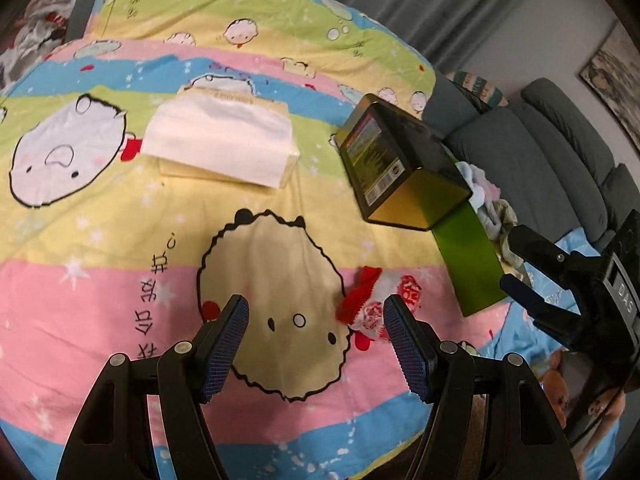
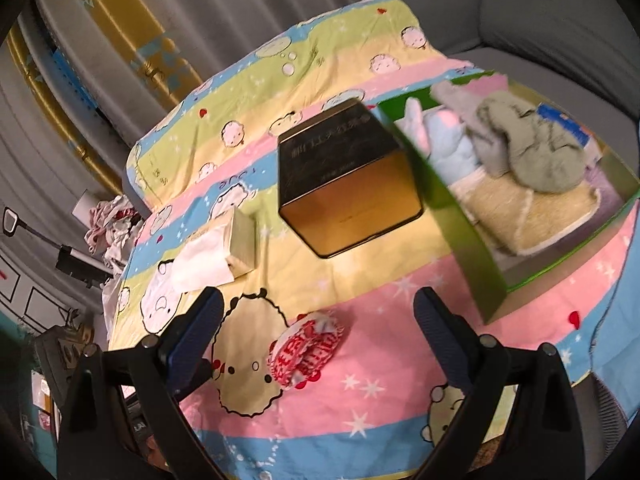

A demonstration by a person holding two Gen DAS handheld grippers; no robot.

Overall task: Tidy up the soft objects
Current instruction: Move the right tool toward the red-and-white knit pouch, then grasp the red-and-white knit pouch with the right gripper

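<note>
A small red and white soft cloth item [image 2: 307, 348] lies on the striped cartoon bedsheet [image 2: 360, 360], between and just beyond my right gripper's [image 2: 320, 316] open fingers. In the left wrist view the same item [image 1: 376, 300] lies by the right finger of my open, empty left gripper [image 1: 316, 328]. A green box [image 2: 476, 248] at the right holds several soft cloths [image 2: 532, 152] in grey-green, blue and pink. The right gripper shows in the left wrist view [image 1: 520, 264] at the right, open.
A dark hexagonal tin [image 2: 344, 184] stands in the middle of the bed, left of the green box. A white tissue pack [image 1: 220, 140] lies farther left. A grey sofa [image 1: 540, 152] sits behind. Crumpled clothes [image 2: 112, 224] lie off the bed's left edge.
</note>
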